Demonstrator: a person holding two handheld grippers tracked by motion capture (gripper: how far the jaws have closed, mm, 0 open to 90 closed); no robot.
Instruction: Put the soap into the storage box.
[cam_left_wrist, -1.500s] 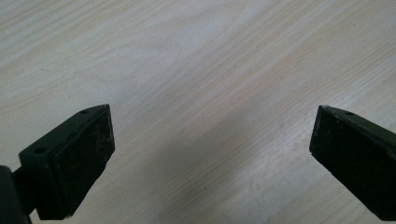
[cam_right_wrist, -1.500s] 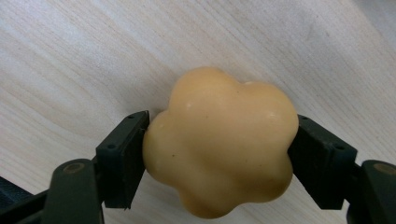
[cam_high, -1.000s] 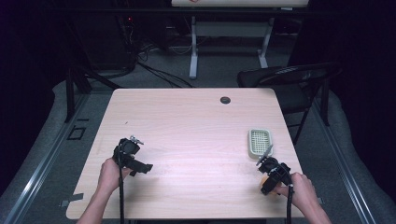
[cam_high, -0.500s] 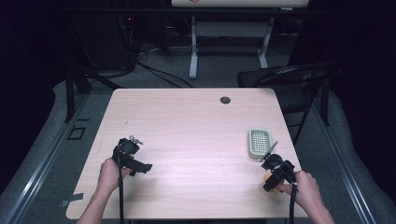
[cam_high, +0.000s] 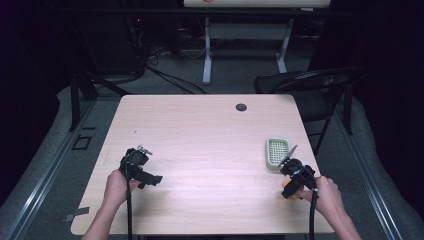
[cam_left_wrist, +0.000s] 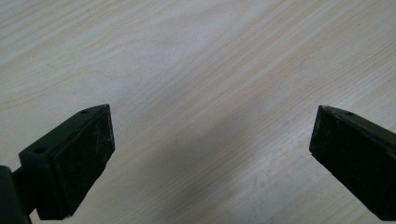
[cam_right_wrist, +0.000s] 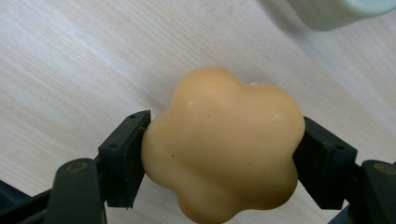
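Observation:
An orange flower-shaped soap (cam_right_wrist: 223, 144) sits between the jaws of my right gripper (cam_right_wrist: 222, 154), which is shut on it just above the table. In the high view the right gripper (cam_high: 295, 176) is at the table's near right, and a bit of the orange soap (cam_high: 285, 184) peeks out beside it. A pale green soap dish (cam_high: 276, 151) with a slotted top lies just beyond that gripper; its corner (cam_right_wrist: 336, 9) shows at the top of the right gripper view. My left gripper (cam_high: 142, 167) rests at the near left, its jaws (cam_left_wrist: 212, 154) open over bare wood.
The light wooden table (cam_high: 200, 135) has a small black grommet (cam_high: 241, 107) near its far edge. A black chair (cam_high: 310, 85) stands past the far right corner. White table legs and cables lie on the floor beyond.
My right gripper has shifted slightly toward the right and the near edge. The left gripper has stayed where it was.

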